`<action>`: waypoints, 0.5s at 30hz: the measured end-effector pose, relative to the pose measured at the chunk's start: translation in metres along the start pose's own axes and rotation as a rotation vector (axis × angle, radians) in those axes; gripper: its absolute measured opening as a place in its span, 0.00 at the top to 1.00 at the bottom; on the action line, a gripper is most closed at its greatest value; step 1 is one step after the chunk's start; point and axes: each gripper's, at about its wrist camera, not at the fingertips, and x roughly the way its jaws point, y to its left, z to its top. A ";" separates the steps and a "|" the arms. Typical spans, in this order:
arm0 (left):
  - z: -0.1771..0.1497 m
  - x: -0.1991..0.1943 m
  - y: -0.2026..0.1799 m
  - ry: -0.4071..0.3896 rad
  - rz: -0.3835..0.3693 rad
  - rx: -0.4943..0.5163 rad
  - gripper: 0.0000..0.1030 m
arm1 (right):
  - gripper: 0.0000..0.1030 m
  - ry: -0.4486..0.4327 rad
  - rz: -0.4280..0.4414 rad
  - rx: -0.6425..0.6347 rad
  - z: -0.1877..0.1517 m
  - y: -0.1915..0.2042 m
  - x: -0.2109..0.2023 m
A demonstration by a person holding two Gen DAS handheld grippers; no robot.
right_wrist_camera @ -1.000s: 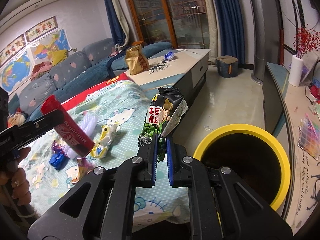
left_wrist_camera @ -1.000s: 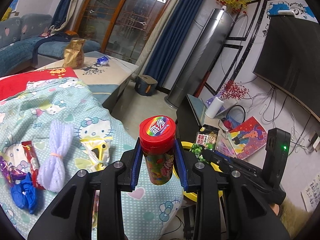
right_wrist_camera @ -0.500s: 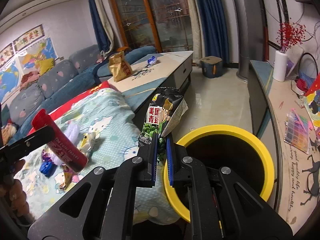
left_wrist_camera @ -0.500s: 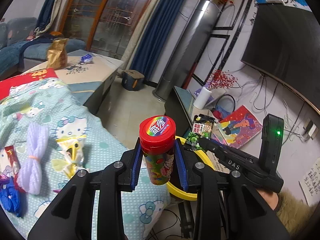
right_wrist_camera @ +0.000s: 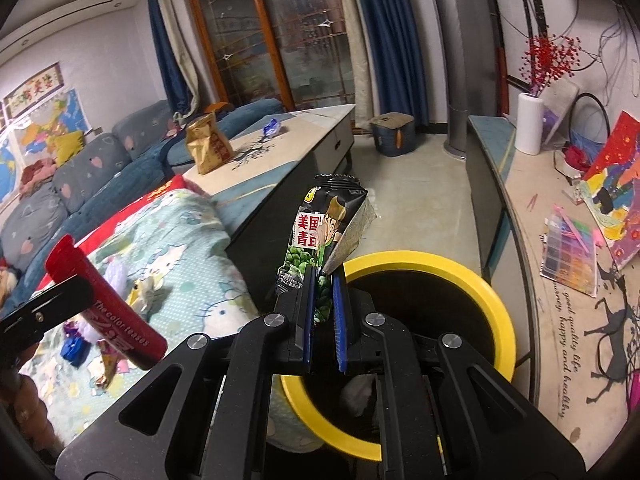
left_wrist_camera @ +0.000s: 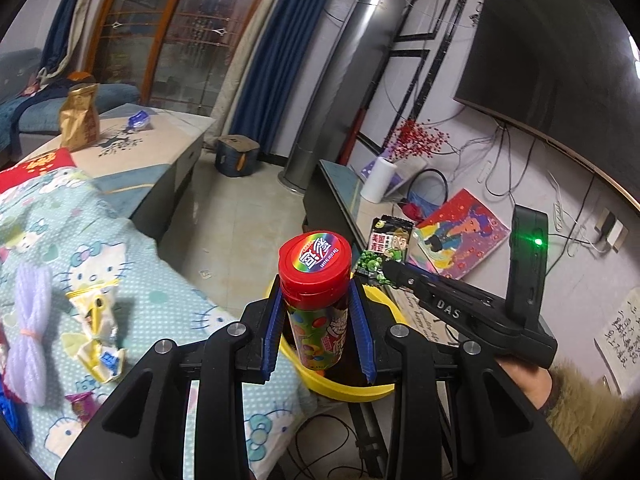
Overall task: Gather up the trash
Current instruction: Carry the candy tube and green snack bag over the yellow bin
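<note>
Candy jar (left_wrist_camera: 315, 300): you hold this red-capped, rainbow-labelled jar upright between the blue fingers (left_wrist_camera: 273, 322) of your left gripper (left_wrist_camera: 316, 334), which are clamped on its sides; it sits over the near rim of the bin.
Green pea packet (right_wrist_camera: 326, 236): the fingers (right_wrist_camera: 307, 312) of your right gripper (right_wrist_camera: 323, 316) are pinched together on its lower edge, and it stands upright above the bin's left rim.
Bin (right_wrist_camera: 494, 308): yellow-rimmed, dark inside, just beside the bed and below both grippers.
Bed (left_wrist_camera: 160, 292): its Hello Kitty cover still carries a yellow-white wrapper (left_wrist_camera: 96, 332), a lilac yarn bundle (left_wrist_camera: 29, 344) and a small pink wrapper (left_wrist_camera: 82, 406) near your left gripper.
Bench (right_wrist_camera: 280, 136): beyond the bed, with a gold snack bag (right_wrist_camera: 208, 148) and a blue wrapper (right_wrist_camera: 272, 127) on it.
</note>
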 end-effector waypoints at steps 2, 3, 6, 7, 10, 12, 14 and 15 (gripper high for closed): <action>-0.001 0.004 -0.003 0.006 -0.010 0.013 0.71 | 0.95 -0.004 -0.016 0.006 0.000 -0.005 -0.001; -0.001 0.007 -0.006 0.011 -0.017 0.022 0.71 | 0.95 -0.006 -0.024 0.008 0.001 -0.007 -0.001; -0.003 0.015 -0.015 0.021 -0.029 0.046 0.71 | 0.95 -0.009 -0.043 0.016 0.001 -0.015 0.000; -0.004 0.018 -0.017 0.024 -0.034 0.053 0.71 | 0.95 -0.009 -0.050 0.020 0.002 -0.019 0.000; -0.007 0.026 -0.025 0.035 -0.046 0.076 0.71 | 0.95 -0.007 -0.067 0.034 0.002 -0.028 0.001; -0.009 0.031 -0.029 0.040 -0.054 0.085 0.71 | 0.95 -0.003 -0.076 0.043 0.001 -0.034 0.002; -0.010 0.038 -0.032 0.050 -0.061 0.095 0.71 | 0.95 0.003 -0.088 0.051 0.000 -0.039 0.004; -0.012 0.041 -0.034 0.054 -0.064 0.102 0.71 | 0.95 0.006 -0.094 0.055 -0.001 -0.042 0.005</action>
